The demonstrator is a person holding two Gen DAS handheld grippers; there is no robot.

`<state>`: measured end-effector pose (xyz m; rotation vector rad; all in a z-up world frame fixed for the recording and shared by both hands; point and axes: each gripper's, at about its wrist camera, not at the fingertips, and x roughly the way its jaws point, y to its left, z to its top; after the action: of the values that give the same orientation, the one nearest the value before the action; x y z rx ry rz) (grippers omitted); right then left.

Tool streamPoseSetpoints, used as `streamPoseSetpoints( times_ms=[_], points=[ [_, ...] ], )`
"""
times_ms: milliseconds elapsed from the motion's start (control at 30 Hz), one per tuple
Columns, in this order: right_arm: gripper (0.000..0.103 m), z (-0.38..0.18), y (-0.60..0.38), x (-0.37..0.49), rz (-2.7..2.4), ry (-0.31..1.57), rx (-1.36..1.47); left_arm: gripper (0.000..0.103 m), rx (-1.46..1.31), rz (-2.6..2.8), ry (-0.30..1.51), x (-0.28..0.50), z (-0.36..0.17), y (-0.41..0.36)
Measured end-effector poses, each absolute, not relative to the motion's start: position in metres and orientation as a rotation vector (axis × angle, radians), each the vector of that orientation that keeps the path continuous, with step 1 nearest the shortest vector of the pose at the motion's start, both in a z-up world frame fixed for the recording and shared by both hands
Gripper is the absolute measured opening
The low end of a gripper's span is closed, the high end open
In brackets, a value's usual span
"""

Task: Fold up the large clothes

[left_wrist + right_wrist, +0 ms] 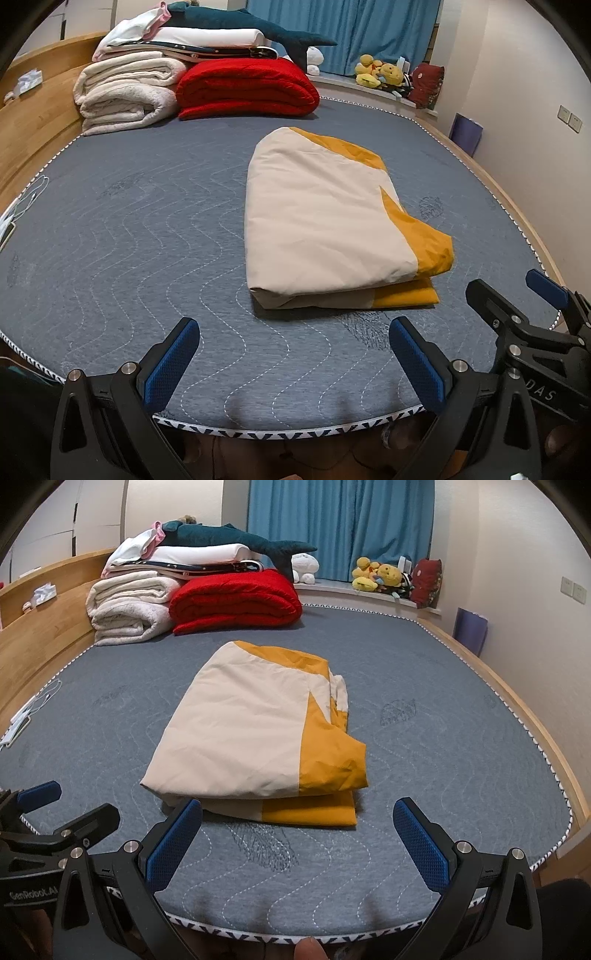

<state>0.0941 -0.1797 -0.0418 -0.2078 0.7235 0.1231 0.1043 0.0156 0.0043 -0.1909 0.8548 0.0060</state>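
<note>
A cream and mustard-yellow cloth [325, 218] lies folded into a thick rectangle on the grey quilted mattress [129, 229]; it also shows in the right wrist view [255, 734]. My left gripper [293, 332] is open and empty, held above the near edge of the mattress, just short of the cloth's near edge. My right gripper [297, 816] is open and empty, also at the near edge, its left fingertip [184, 819] close to the cloth's near left corner. The right gripper shows at the right of the left wrist view [517, 299].
Folded cream blankets [125, 92], a red blanket [243, 88] and a stack with a plush shark [236, 26] sit at the far end. A wooden bed frame [33, 125] runs along the left. Plush toys [380, 74] line the window sill. A white cable [26, 199] lies at the left edge.
</note>
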Motion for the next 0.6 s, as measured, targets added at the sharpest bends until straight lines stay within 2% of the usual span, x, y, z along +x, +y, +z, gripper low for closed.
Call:
streamPoseSetpoints(
  times_ms=[600],
  points=[
    [0.103,-0.0436,-0.1784,0.0939,0.114,0.721,-0.205,0.102,-0.190,0.006,0.851,0.1048,0.0048,0.0145]
  ],
)
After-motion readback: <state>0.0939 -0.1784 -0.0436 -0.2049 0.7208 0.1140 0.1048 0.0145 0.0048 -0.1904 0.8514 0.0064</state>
